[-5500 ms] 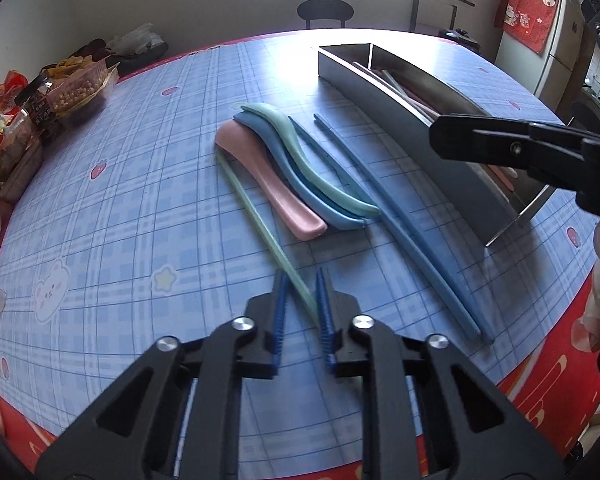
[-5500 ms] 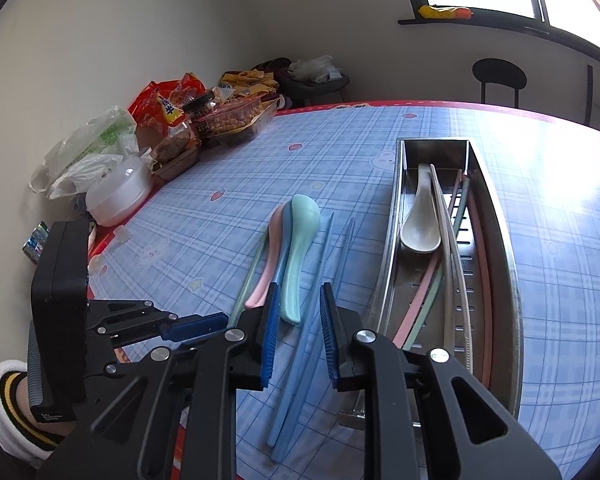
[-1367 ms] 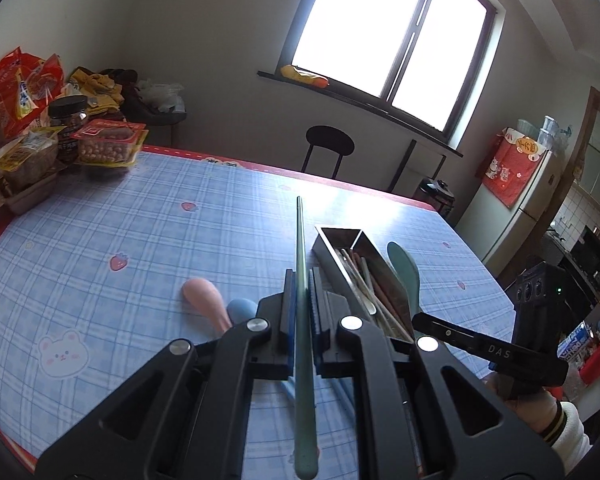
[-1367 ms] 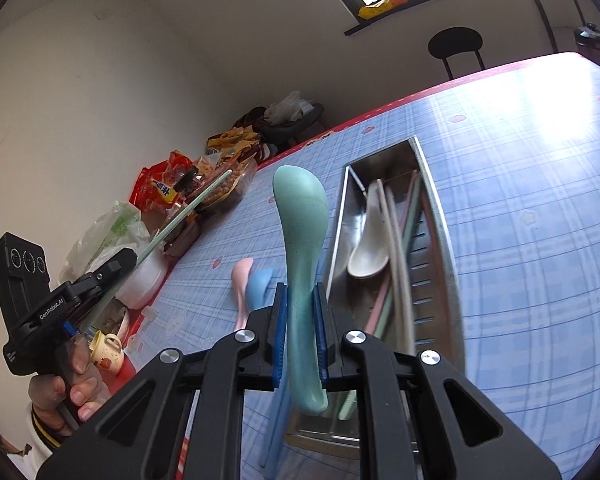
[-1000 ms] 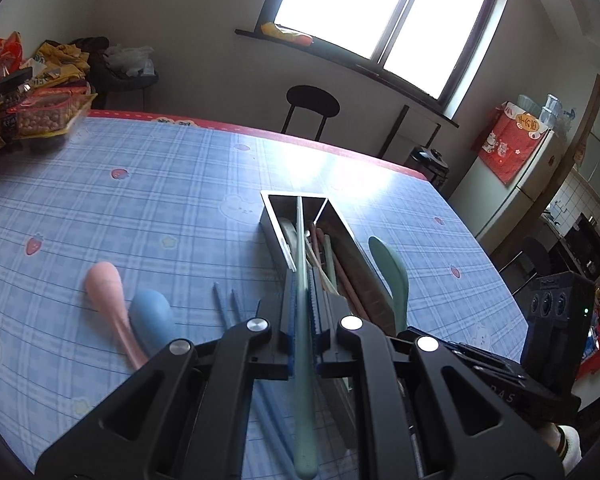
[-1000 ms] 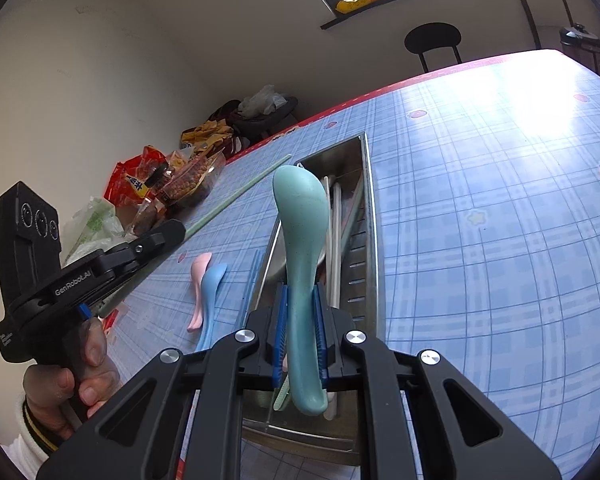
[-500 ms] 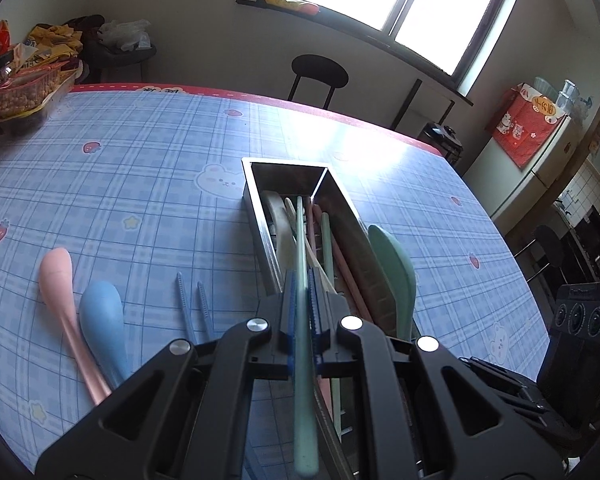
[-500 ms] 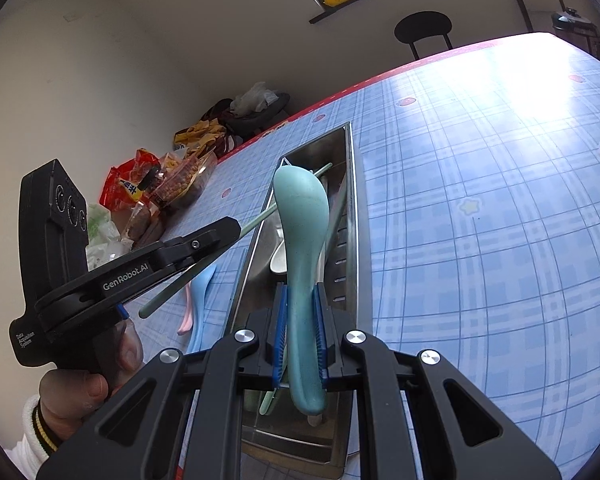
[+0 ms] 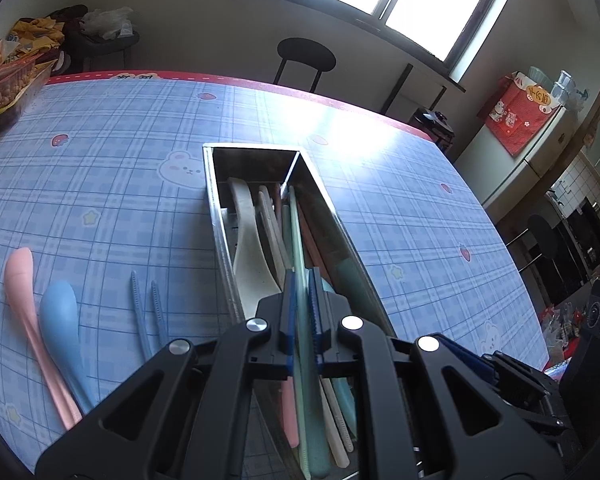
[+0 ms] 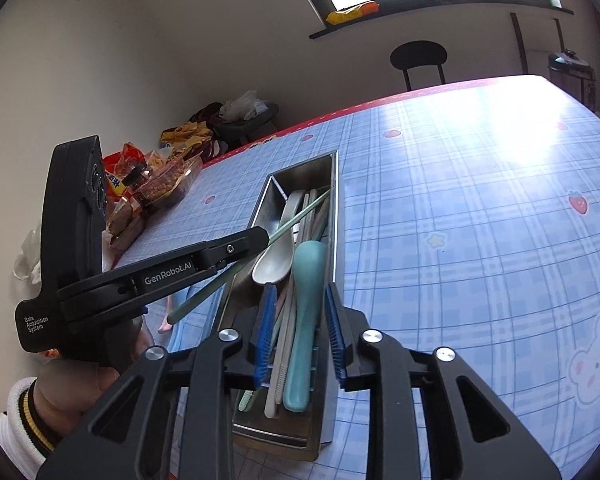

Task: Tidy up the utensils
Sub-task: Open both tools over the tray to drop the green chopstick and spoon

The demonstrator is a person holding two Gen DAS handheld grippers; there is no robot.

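While left gripper (image 9: 301,312) pinches chopstick (image 9: 296,232) above tray (image 9: 210,200) | its long axis runs along tray; tip low inside | right gripper (image 10: 298,334) spread wide over teal spoon (image 10: 305,320) lying in tray

Spoons (image 9: 40,320) on table (image 9: 120,152) left of tray (image 9: 216,216); chopsticks (image 9: 146,312) between them.

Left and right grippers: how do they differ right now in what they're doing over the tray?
The left gripper is shut on a green chopstick, held tilted above the metal tray. The right gripper is open and holds nothing; the teal spoon between its fingers lies in the tray. The left gripper reaches in from the side, the right along the tray's length. Both hover over the same tray.
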